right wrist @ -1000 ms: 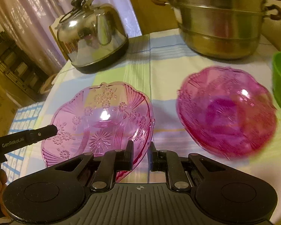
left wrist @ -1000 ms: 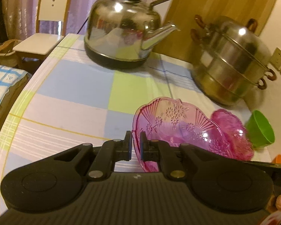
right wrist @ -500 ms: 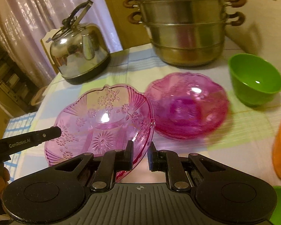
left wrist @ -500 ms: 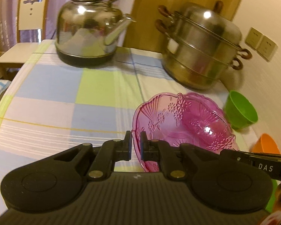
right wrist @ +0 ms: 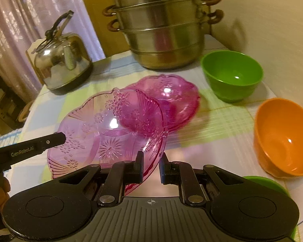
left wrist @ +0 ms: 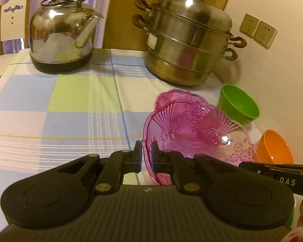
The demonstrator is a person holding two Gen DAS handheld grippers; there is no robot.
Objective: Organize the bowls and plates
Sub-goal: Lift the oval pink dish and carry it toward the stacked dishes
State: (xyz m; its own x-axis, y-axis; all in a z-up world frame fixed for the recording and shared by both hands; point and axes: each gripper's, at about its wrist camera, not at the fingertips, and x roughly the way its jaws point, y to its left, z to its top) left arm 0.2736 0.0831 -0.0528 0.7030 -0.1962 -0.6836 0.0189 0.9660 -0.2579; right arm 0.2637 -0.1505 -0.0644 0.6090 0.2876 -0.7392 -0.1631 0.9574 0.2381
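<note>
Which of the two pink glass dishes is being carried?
The paler, flower-patterned pink plate: both grippers clamp its rim and it hangs tilted. The darker pink bowl lies on the tablecloth behind it.

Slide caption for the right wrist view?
Both grippers carry a pink glass plate by its rim toward a second pink dish.

Warm dim light, fisheye bending, motion blur

A pink glass plate (left wrist: 194, 129) is clamped at its rim by the left gripper (left wrist: 146, 157); a second pink dish (left wrist: 171, 95) is partly hidden behind it.
</note>
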